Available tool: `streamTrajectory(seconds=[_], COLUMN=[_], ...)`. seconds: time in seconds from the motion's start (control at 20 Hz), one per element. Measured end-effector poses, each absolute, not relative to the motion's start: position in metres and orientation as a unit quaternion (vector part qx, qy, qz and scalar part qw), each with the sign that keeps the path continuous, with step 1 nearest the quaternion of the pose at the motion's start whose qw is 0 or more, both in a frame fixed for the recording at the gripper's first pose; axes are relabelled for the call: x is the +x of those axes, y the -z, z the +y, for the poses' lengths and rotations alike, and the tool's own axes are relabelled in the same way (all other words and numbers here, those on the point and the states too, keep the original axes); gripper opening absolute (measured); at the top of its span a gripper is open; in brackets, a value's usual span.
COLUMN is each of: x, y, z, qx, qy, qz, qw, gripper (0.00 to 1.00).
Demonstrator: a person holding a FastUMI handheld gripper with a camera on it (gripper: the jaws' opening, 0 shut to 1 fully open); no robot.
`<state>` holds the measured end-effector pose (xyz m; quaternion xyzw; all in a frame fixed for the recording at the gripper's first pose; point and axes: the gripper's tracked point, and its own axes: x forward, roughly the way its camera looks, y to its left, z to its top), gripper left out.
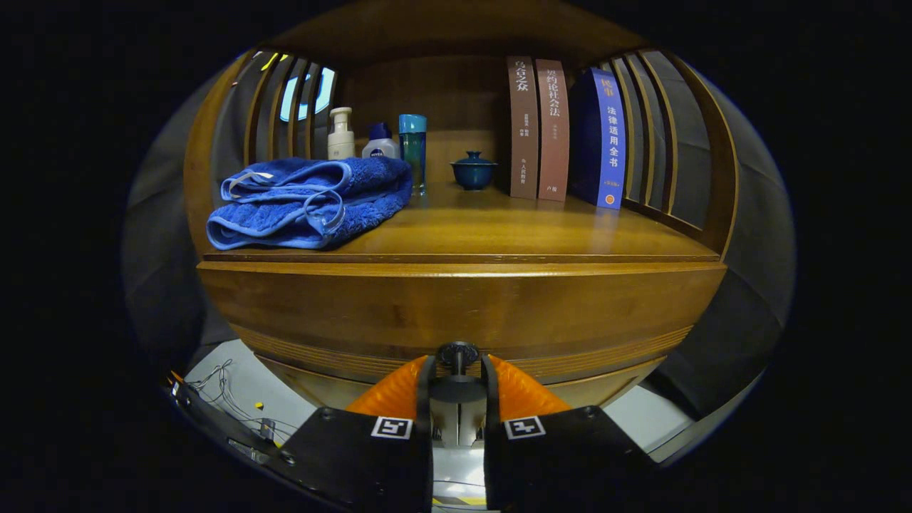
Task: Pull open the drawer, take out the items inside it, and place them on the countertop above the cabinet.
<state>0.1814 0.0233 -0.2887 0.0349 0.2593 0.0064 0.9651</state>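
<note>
Wooden cabinet drawer front (pixel 456 313) with one small dark round knob (pixel 457 354), drawer closed, hand-held gripper (pixel 457 370) narrowed with its fingers beside the knob, desk (pixel 513 231) above carrying one folded blue towel (pixel 310 201), three bottles (pixel 377 142), one blue lidded cup (pixel 474 171), three upright books (pixel 556 128)
</note>
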Motion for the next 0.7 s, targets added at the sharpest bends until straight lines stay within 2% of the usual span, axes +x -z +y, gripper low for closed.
streamTrajectory(seconds=[0.25,0.7], x=[0.169,0.088], y=[0.288,0.282], z=[0.024,0.025], qx=[0.025,0.019], qy=[-0.011,-0.017], qz=[0.27,0.284], qw=[0.963,0.958], gripper=[0.32,0.32])
